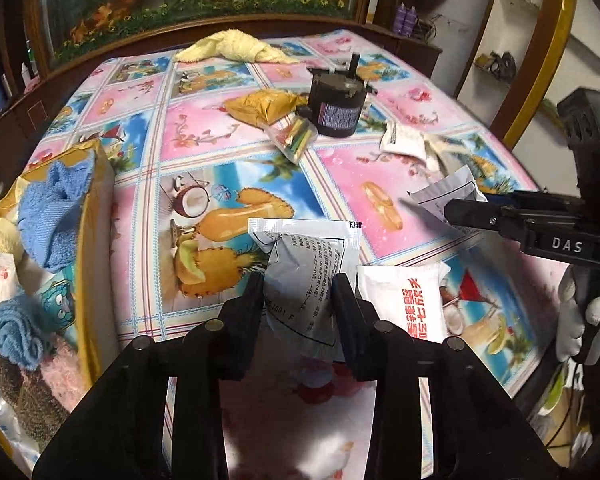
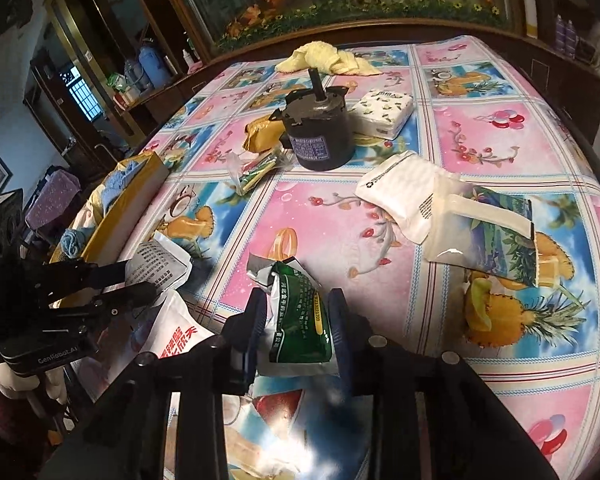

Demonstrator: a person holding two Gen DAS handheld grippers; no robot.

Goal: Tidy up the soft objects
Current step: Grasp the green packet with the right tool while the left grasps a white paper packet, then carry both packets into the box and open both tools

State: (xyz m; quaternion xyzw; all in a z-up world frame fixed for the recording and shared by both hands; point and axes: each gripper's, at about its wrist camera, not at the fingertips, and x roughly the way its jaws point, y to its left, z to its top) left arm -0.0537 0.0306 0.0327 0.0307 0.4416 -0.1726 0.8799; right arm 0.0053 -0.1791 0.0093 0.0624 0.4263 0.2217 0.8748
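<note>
My left gripper (image 1: 299,292) is shut on a silver-grey printed sachet (image 1: 308,256), held just above the patterned tablecloth (image 1: 204,140). From the right wrist view the left gripper (image 2: 140,280) appears at the left edge, the same sachet (image 2: 158,260) in its jaws. My right gripper (image 2: 298,312) is shut on a green-and-white sachet (image 2: 300,304). A white packet with red characters (image 1: 404,300) lies flat between the two grippers. At the far left stands a yellow box (image 1: 96,200) with blue towels (image 1: 52,216) and other soft items inside.
A black motor (image 1: 336,104) stands mid-table beside a mustard bag (image 1: 260,106) and a small bag of coloured sticks (image 1: 296,138). A yellow towel (image 1: 228,46) lies at the far edge. A tissue pack (image 2: 384,114), a white pouch (image 2: 400,196) and a clear zip bag (image 2: 484,236) lie right.
</note>
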